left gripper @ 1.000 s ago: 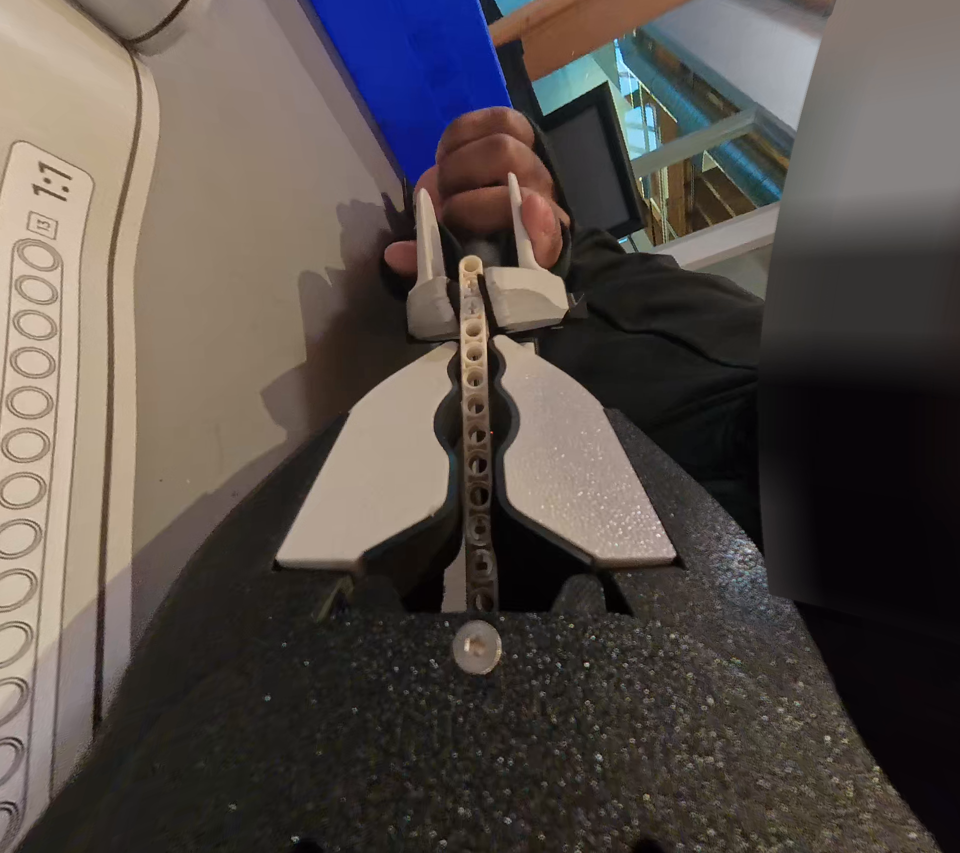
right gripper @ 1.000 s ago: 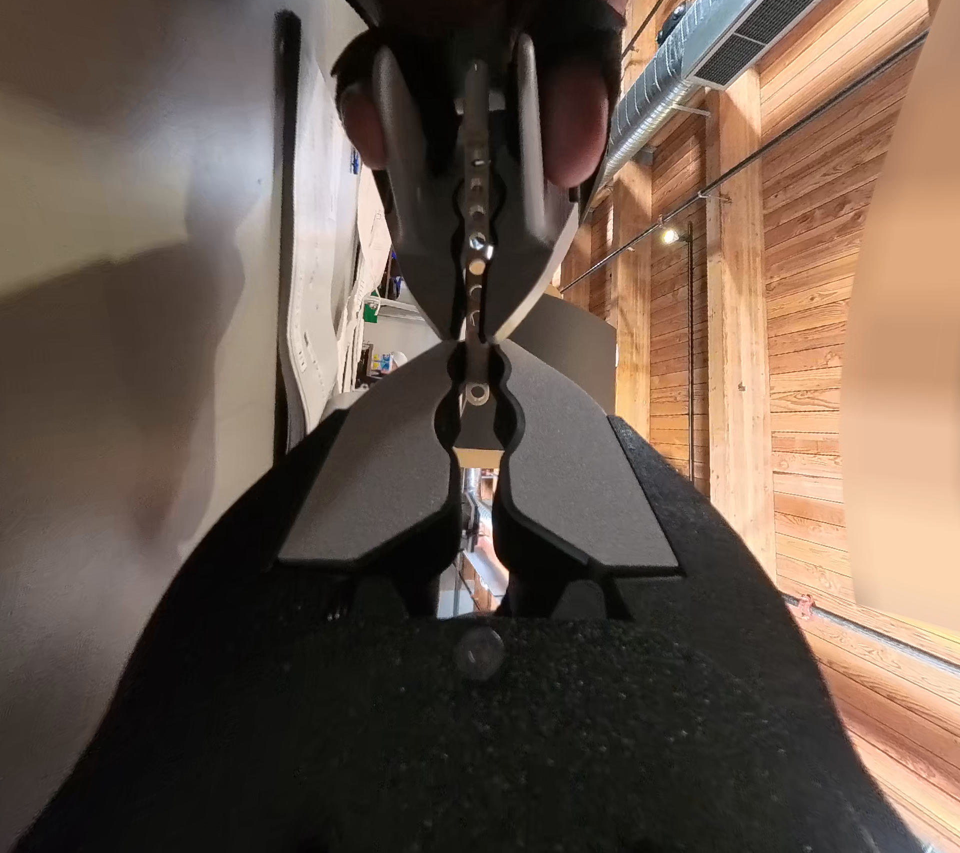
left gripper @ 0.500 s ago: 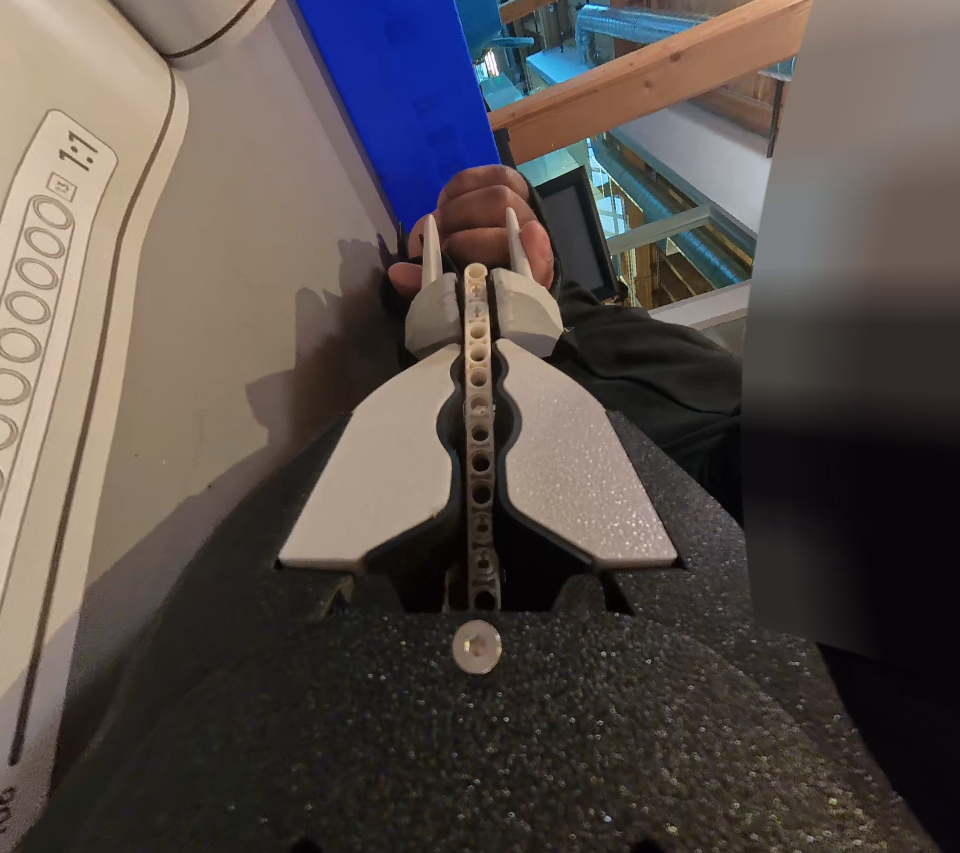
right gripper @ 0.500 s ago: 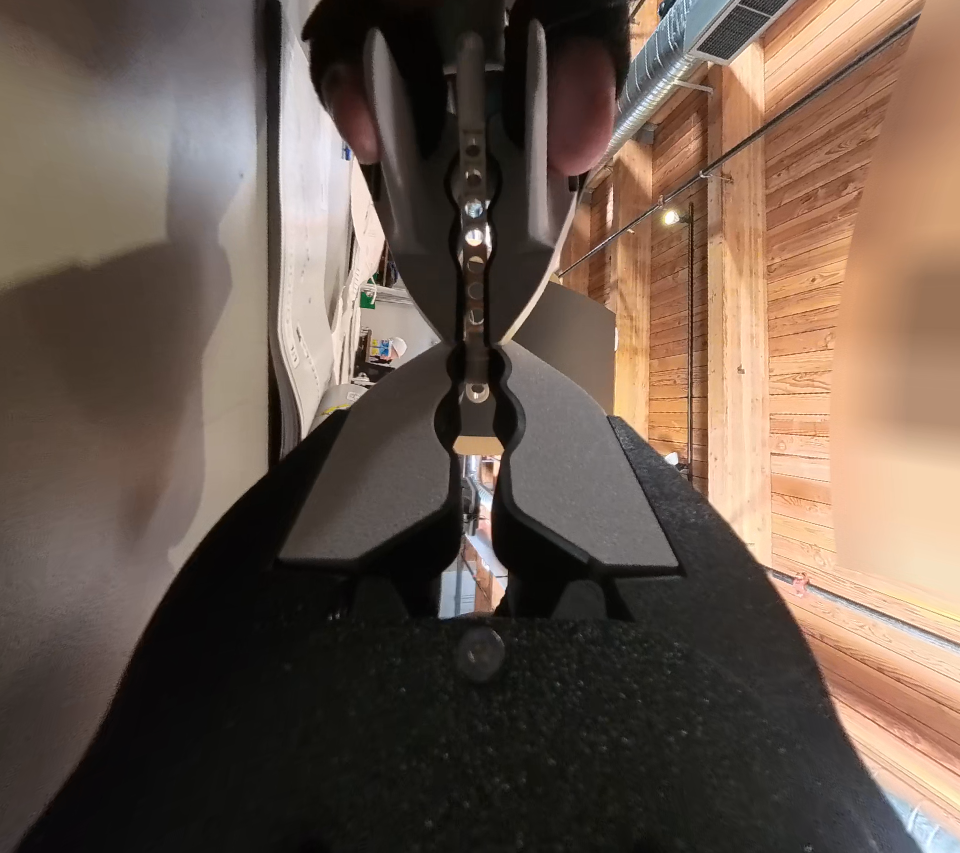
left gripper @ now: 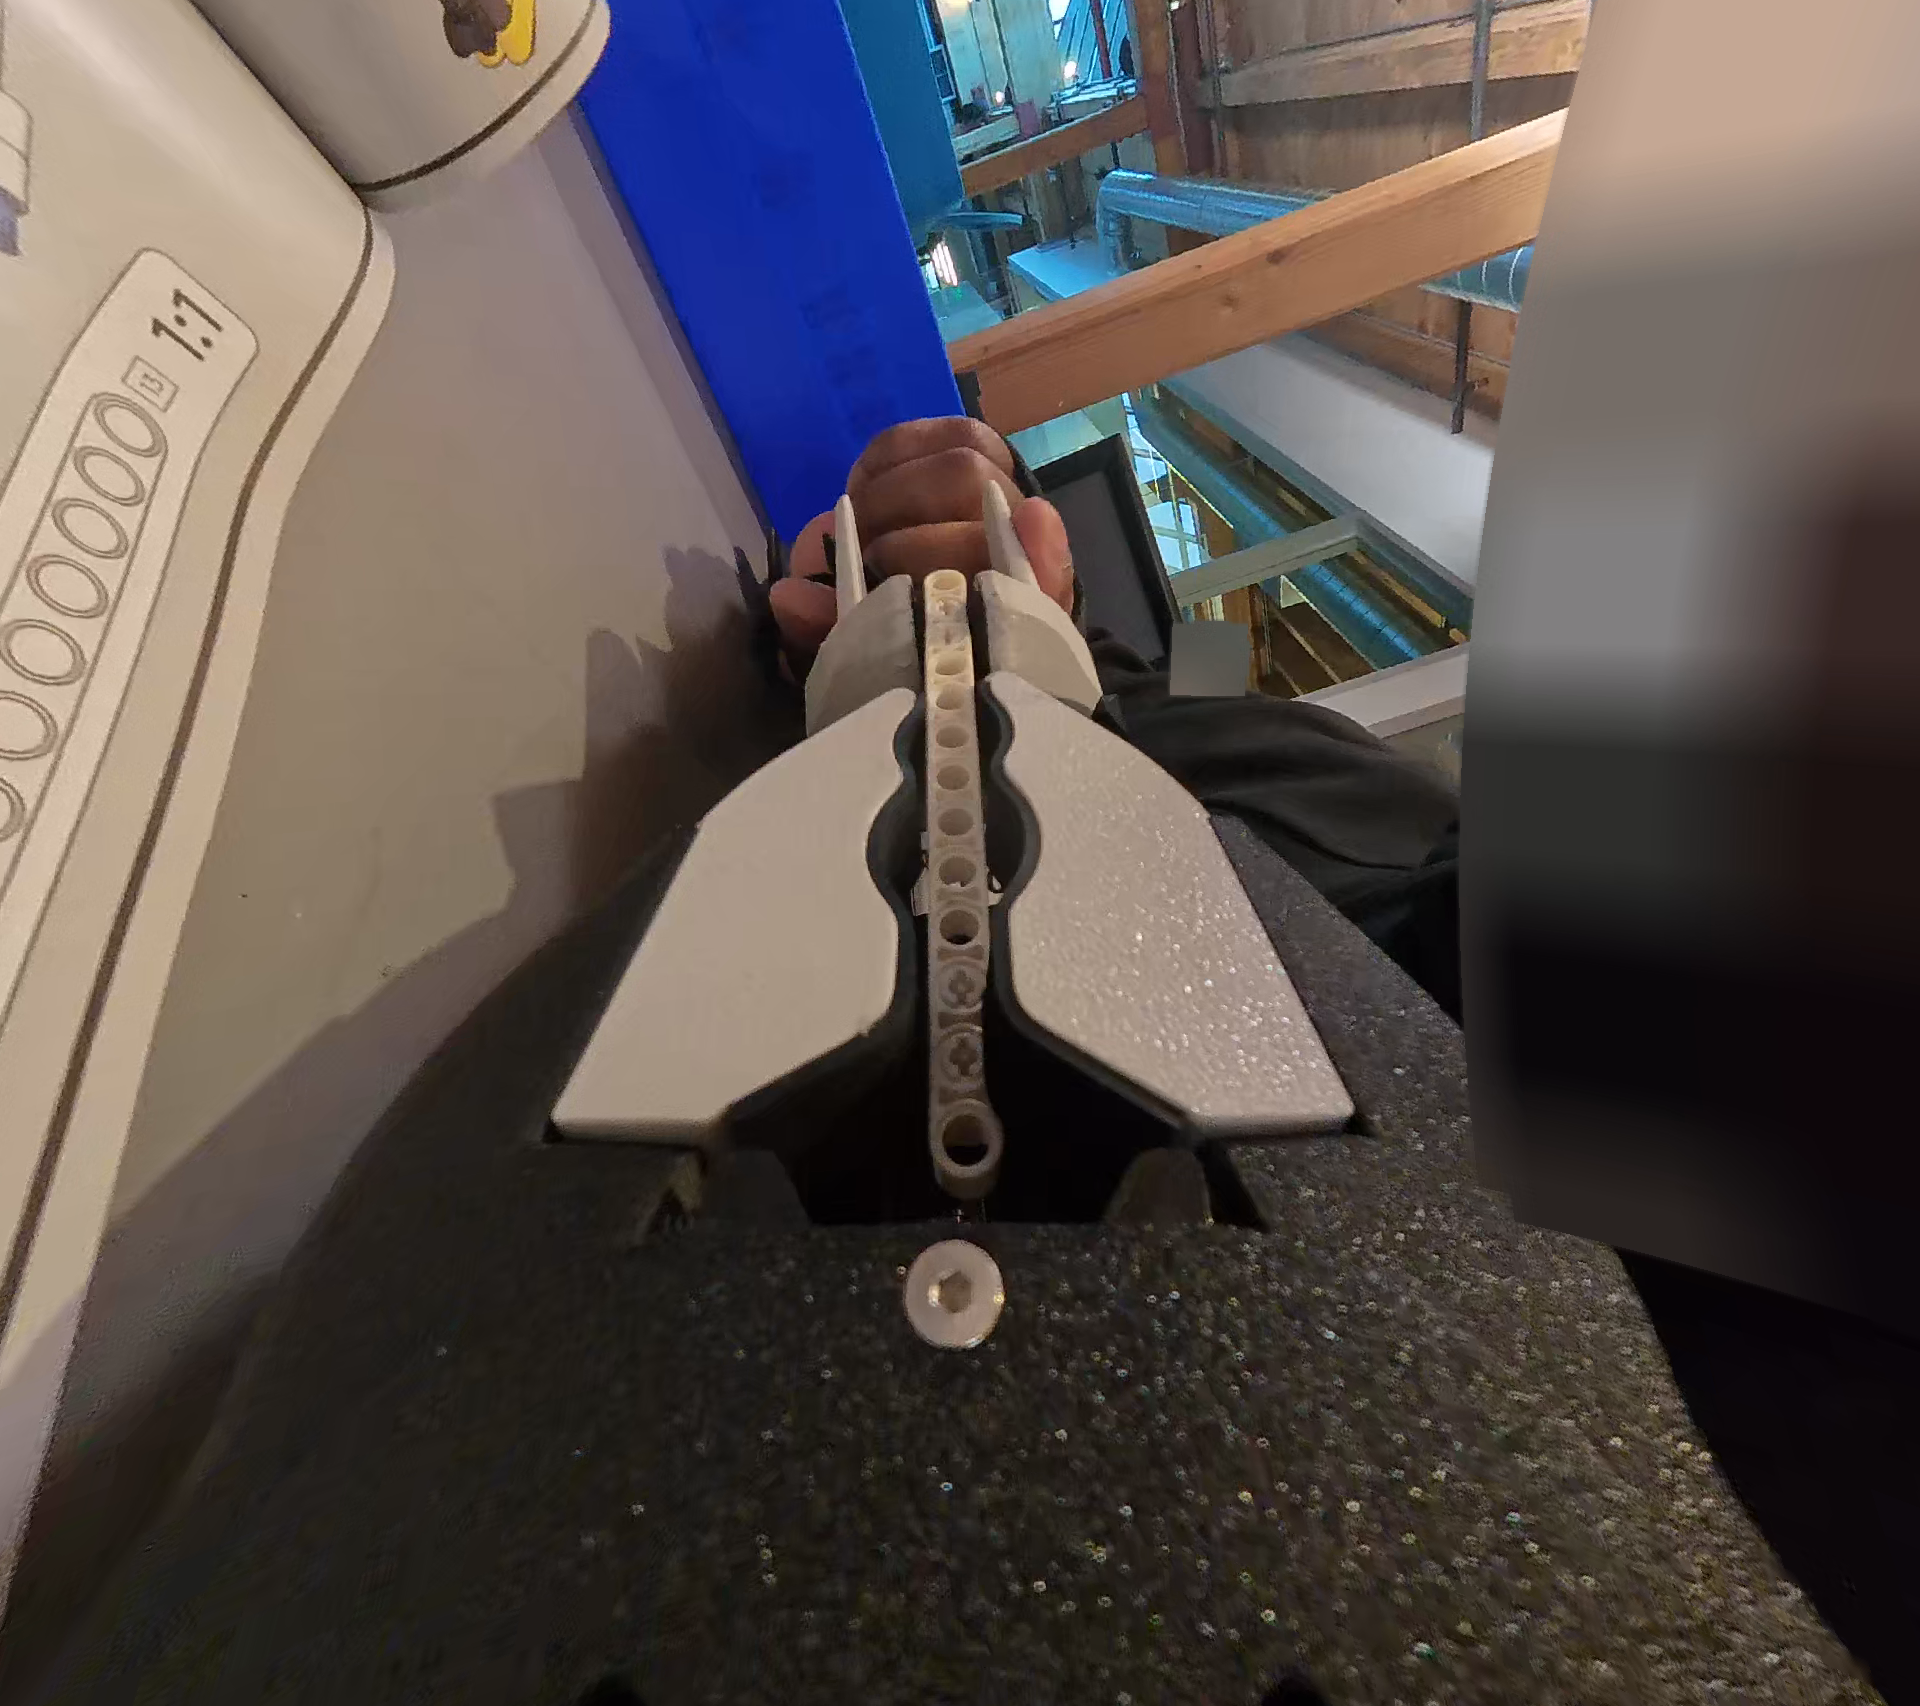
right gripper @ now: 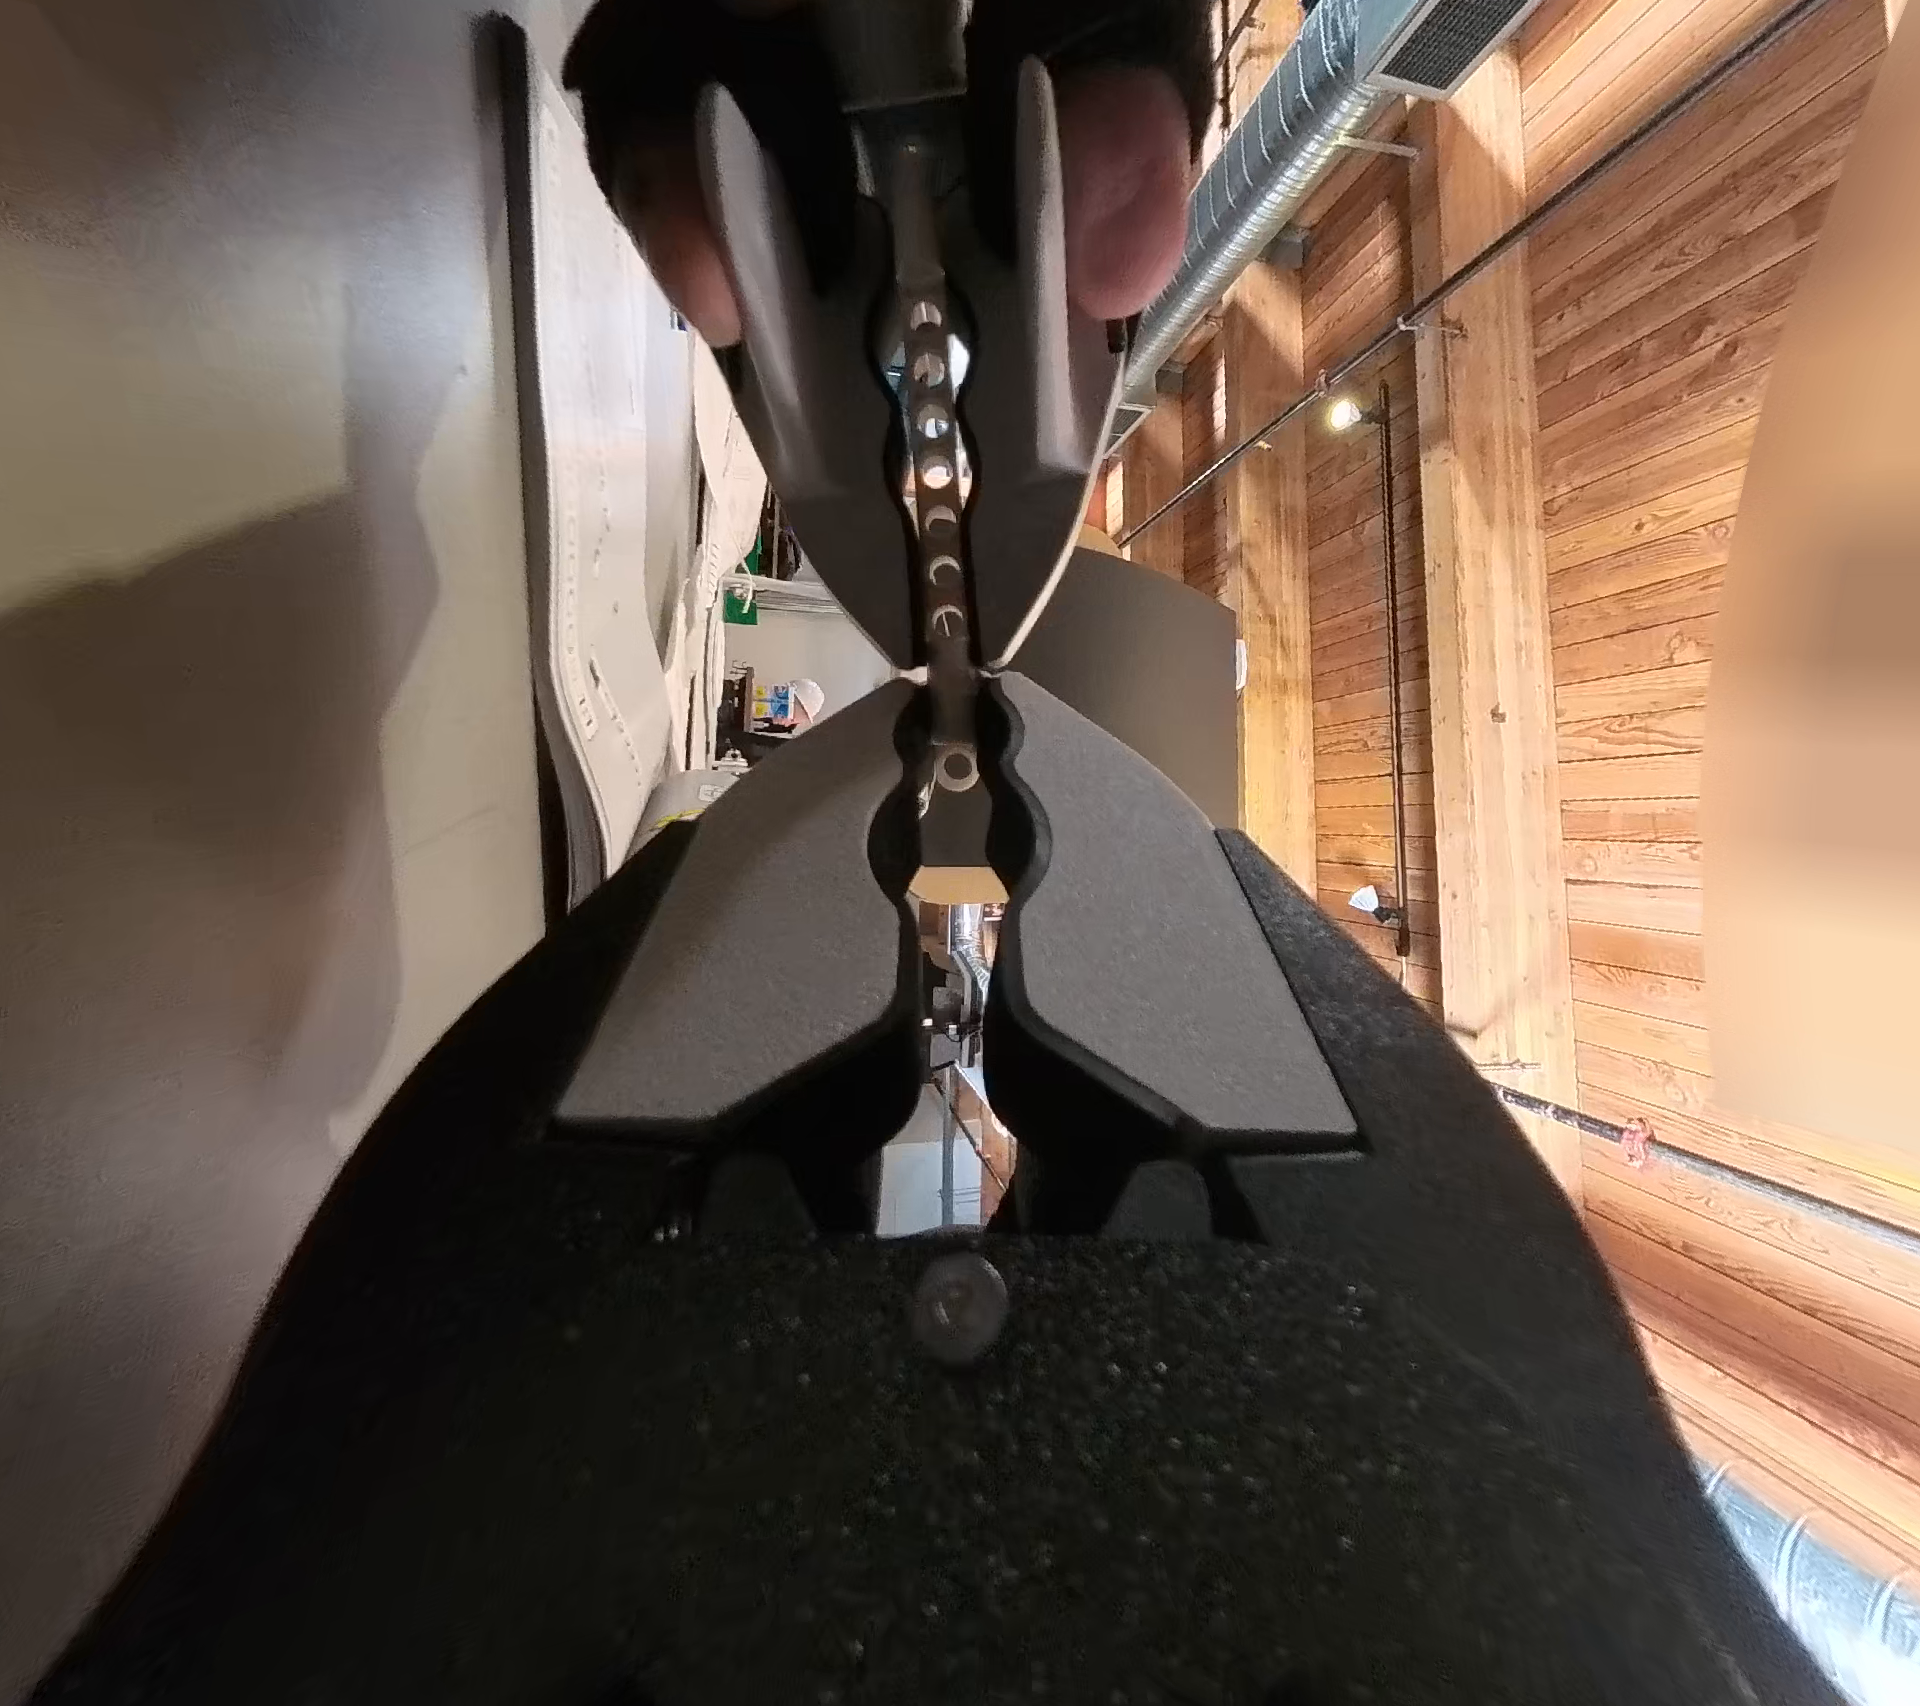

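Left wrist view: the left gripper (left gripper: 961, 700) is clamped on a long pale beam with a row of round holes (left gripper: 958, 835). Its pads press both narrow edges, and the hole faces turn up to the camera. The beam's long axis runs straight along the fingers. Its near end (left gripper: 966, 1152) sits back in the slot just above the screw head (left gripper: 954, 1295); the far end pokes out past the tips.

That far end sits between the fingers of the right gripper (left gripper: 951, 607), which comes in head-on, held by a hand (left gripper: 935, 493). Both claws grip the same beam, nose to nose, so the part is pinned at two stations along one line and likely can't swing.

Right wrist view: same picture from the other side. The right gripper (right gripper: 945, 690) is closed on the beam end (right gripper: 954, 768), with only a short bit reaching back between its fingers. The rest runs forward into the left gripper's fingers (right gripper: 831, 461), and light shows through the holes there. The tips of the two tools look touching or just apart; can't tell which.

The beam is held in the air beside a grey tabletop (left gripper: 436, 617), not touching it. A printed instruction sheet (left gripper: 156, 409) and a blue panel (left gripper: 748, 150) lie on the left.
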Demonstrator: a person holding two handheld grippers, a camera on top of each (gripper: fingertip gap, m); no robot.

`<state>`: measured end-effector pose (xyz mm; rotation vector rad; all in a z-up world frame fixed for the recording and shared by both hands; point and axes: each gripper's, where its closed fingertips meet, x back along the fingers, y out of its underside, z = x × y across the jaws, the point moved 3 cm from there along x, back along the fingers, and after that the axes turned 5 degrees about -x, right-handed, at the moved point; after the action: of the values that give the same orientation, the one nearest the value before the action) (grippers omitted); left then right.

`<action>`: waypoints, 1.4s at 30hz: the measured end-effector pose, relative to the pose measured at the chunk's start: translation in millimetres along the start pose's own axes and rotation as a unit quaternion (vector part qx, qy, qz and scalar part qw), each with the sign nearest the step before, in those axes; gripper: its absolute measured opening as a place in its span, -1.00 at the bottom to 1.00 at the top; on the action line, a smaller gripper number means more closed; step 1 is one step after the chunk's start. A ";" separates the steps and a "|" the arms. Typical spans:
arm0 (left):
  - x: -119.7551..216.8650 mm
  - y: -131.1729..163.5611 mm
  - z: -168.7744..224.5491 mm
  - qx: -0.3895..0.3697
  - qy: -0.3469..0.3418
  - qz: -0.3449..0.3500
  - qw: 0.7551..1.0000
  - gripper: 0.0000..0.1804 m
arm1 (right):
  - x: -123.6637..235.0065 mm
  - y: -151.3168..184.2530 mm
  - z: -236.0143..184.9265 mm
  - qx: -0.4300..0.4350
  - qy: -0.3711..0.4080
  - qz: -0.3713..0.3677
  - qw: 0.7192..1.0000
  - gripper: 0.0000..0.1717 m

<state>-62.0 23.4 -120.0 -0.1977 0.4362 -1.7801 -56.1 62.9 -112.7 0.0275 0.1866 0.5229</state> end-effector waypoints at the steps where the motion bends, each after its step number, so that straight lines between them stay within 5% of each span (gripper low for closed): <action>1: 0.2 0.0 0.4 -0.001 0.001 0.001 1.000 -0.93 | -0.3 0.2 0.2 -0.002 0.001 -0.001 1.000 -0.91; 10: -4.2 -4.7 1.2 -0.029 -0.010 0.018 0.999 -0.91 | -4.3 8.7 2.2 -0.047 0.001 -0.009 0.999 -0.89; 24: 4.7 -14.5 -8.8 0.026 -0.020 0.072 0.997 -0.91 | -9.2 12.1 -2.5 -0.090 -0.023 -0.029 0.995 -0.82; 42: -9.1 5.3 -9.1 0.043 -0.027 -0.007 0.999 -0.92 | -17.7 10.4 -9.7 -0.094 -0.044 -0.049 0.993 -0.85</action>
<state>-58.3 32.8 -129.6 -0.1887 0.3188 -1.7990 -78.0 62.9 -118.4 -0.1423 0.0514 0.4378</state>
